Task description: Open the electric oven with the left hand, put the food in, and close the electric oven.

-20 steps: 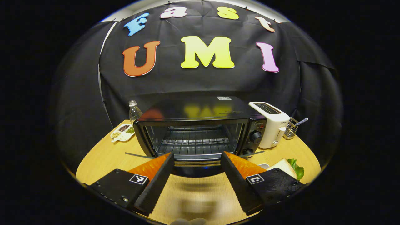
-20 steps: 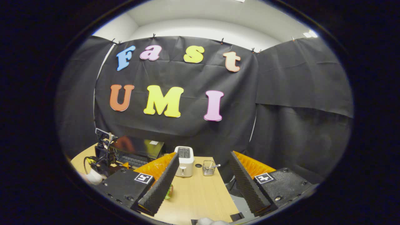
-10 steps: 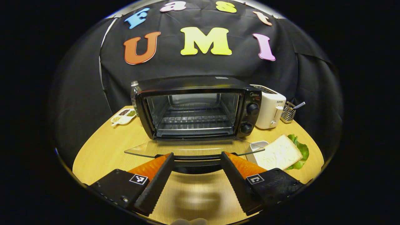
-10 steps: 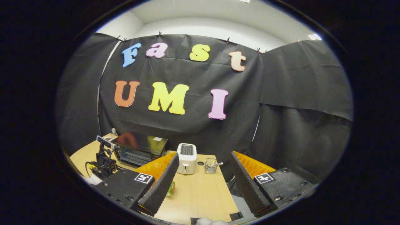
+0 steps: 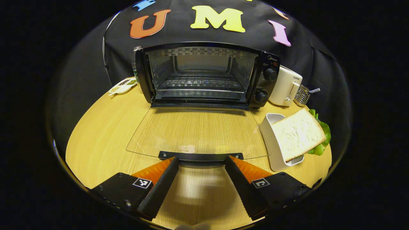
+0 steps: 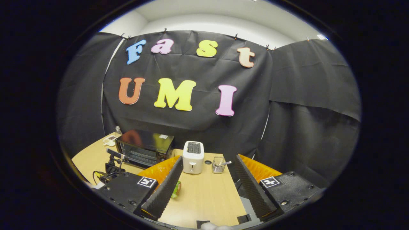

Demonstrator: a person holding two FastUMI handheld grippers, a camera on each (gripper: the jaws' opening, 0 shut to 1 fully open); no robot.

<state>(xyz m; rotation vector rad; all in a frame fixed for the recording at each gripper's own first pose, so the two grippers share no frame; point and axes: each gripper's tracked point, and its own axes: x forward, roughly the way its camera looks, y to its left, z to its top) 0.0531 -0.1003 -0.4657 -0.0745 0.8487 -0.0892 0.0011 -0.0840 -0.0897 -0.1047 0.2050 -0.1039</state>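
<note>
Electric oven [image 5: 204, 75] stands at the worktop's [image 5: 102, 127] far edge, glass door [image 5: 198, 131] flat down, while the sandwich [image 5: 298, 132], soft and likely to shed layers, leans in a white holder [image 5: 271, 143] near the right edge, best pinched across both bread faces; left hand-held gripper [image 5: 201, 182] and right hand-held gripper [image 6: 207, 183] both gape wide, empty.

At your two o'clock, a white toaster [image 5: 285, 86] stands on the surface [image 5: 102, 127], a wire cutlery basket [image 5: 302, 95] beside it; a divided snack dish [image 5: 120, 87] sits at ten.

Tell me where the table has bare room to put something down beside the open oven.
Bare wood lies left of the glass door, between it and the small divided dish. The right side is crowded: white tray with sandwich, then toaster.
</note>
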